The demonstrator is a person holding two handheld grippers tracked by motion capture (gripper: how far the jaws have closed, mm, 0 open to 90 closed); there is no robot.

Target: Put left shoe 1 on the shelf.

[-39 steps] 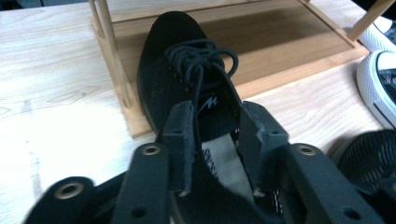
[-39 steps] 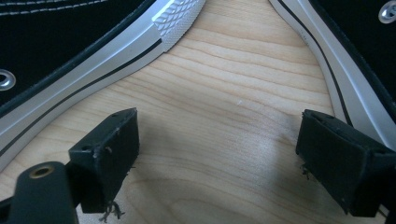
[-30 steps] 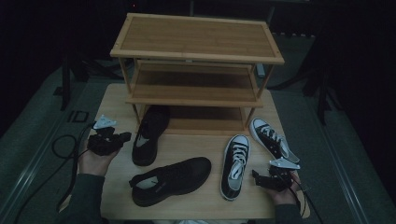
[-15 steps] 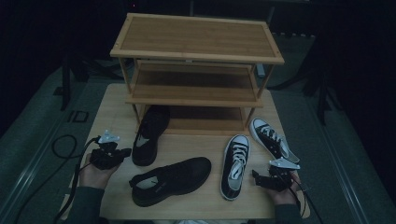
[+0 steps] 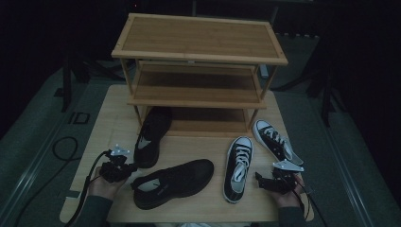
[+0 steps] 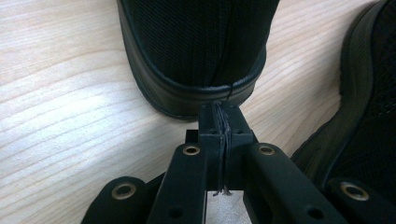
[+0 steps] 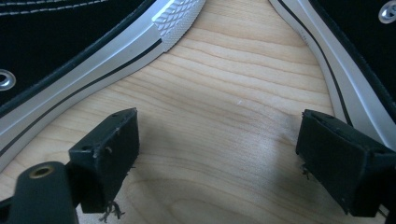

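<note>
While I looked down from the high view, my left gripper [image 5: 124,168] sat low at the near left of the worktop [image 5: 113,111], its tip just beside the heel of the near black slip-on shoe [image 5: 172,182], which lay across the front of the worktop with its toe pointing right. Behind it, a second black slip-on shoe [image 5: 152,136] lay lengthwise, its toe reaching under the lowest level of the wooden shoe rack [image 5: 201,56] that stood at the back. My right gripper [image 5: 265,180] rested at the near right, close to two black-and-white sneakers: one sneaker [image 5: 238,168] just to its left and the other sneaker [image 5: 275,141] angled off behind it, near the rack's right leg. From the left gripper view, my jaws were pressed flat together with nothing between them, and their tip [image 6: 219,116] sat right against the rounded rubber edge of a black shoe's heel [image 6: 196,51]; whether it truly touched I could not tell. Another black shoe's side [image 6: 369,121] ran along the right edge, over the pale wood. From the right gripper view, my jaws stood wide apart [image 7: 219,163] above bare wood, holding nothing, with one sneaker's white sole [image 7: 112,53] crossing the upper left and the second sneaker's sole [image 7: 334,65] running down the right, just past my right-hand jaw.
</note>
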